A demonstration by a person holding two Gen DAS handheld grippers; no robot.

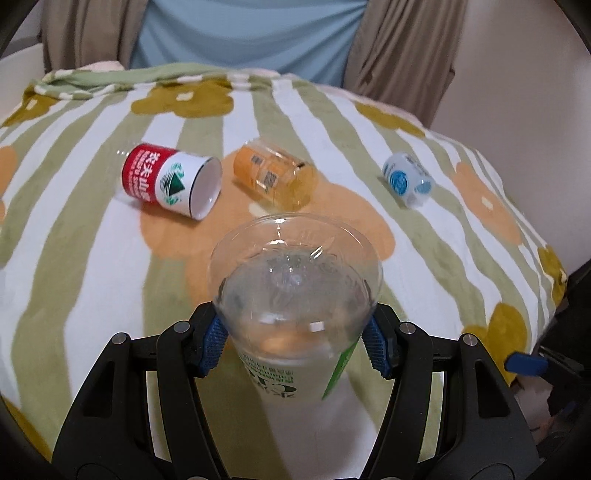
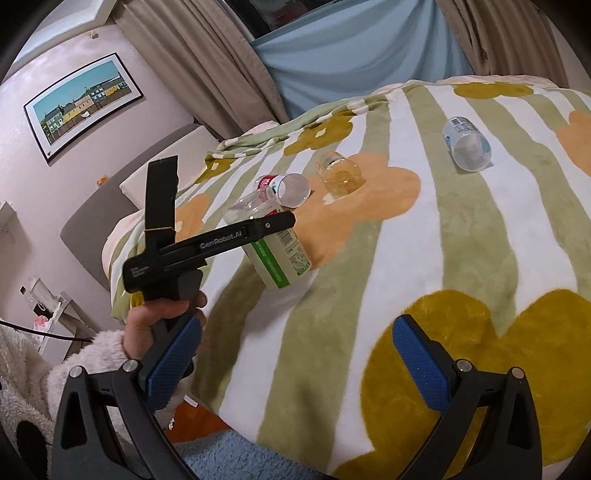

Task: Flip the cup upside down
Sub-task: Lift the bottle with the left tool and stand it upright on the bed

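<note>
Left wrist view: my left hand-held gripper [image 1: 295, 343] is clamped on a clear plastic cup with a green-and-white label [image 1: 295, 295], the blue ribbed pads [image 1: 214, 343] pressing both sides of its wall. The cup lies along the fingers with its open mouth pointing away from the camera, held above a striped green-and-white blanket with orange and olive flower shapes [image 1: 92, 258]. On the blanket beyond the held cup lie three more on their sides: a red-and-white labelled cup [image 1: 170, 181] to the left, its open end turned toward the camera; an orange-tinted clear cup [image 1: 275, 177] in the middle; and a pale blue-and-white cup [image 1: 406, 179] well apart to the right. Beige curtains [image 1: 399, 55] flank a light blue panel [image 1: 251, 33] behind. Right wrist view: my right hand-held gripper [image 2: 297, 354] stands released, its blue pads [image 2: 417, 358] wide apart with nothing between them, hovering over the near edge of the blanket [image 2: 332, 314]. My left hand [image 2: 155, 321], in a fluffy white sleeve [image 2: 74, 365], grips the handle of the left hand-held gripper [image 2: 288, 219], which holds the clear labelled cup [image 2: 280, 254] tilted above the blanket. The red-and-white cup [image 2: 284, 188], the orange-tinted cup [image 2: 340, 173] and the pale blue cup [image 2: 467, 144] lie farther back. A framed picture of coloured houses [image 2: 81, 103] hangs on the wall to the left.
</note>
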